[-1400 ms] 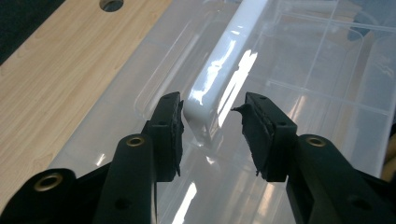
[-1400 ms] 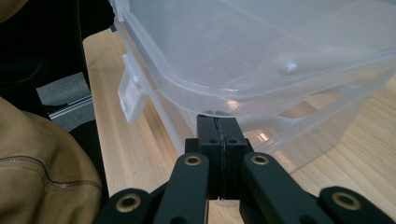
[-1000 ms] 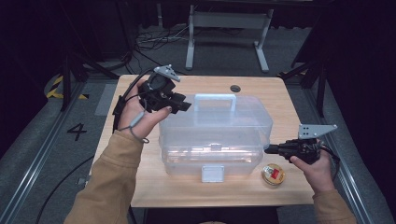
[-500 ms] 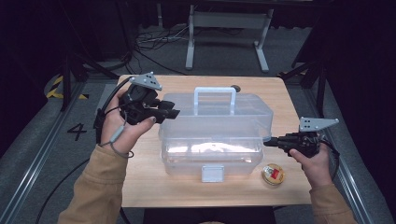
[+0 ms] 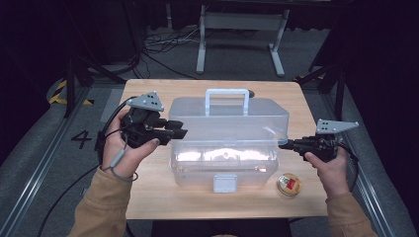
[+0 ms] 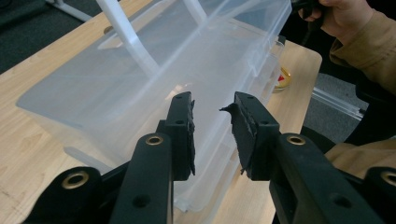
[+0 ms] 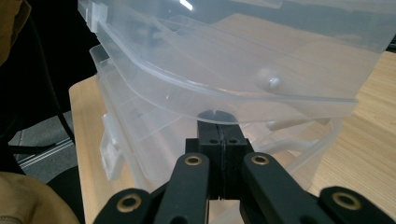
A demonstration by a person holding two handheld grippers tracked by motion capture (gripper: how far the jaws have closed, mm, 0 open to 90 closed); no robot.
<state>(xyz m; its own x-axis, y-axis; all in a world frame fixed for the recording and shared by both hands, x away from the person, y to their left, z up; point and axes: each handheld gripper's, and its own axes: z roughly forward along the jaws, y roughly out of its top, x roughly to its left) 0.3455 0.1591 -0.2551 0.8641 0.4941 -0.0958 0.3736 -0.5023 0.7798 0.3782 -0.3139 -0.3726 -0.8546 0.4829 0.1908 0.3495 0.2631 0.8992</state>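
Where its lid (image 7: 233, 60) lifts, clear plastic box (image 5: 227, 148), contents unclear

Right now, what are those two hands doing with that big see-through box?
A person is working on the clear plastic box on the wooden table, with a tool in each hand. The right tool is shut, its tip tucked under the edge of the lid, which sits lifted off the base on that side. The left tool is at the other end of the box; its jaws have just been closing, with nothing between them. A small round tin sits near the front corner.
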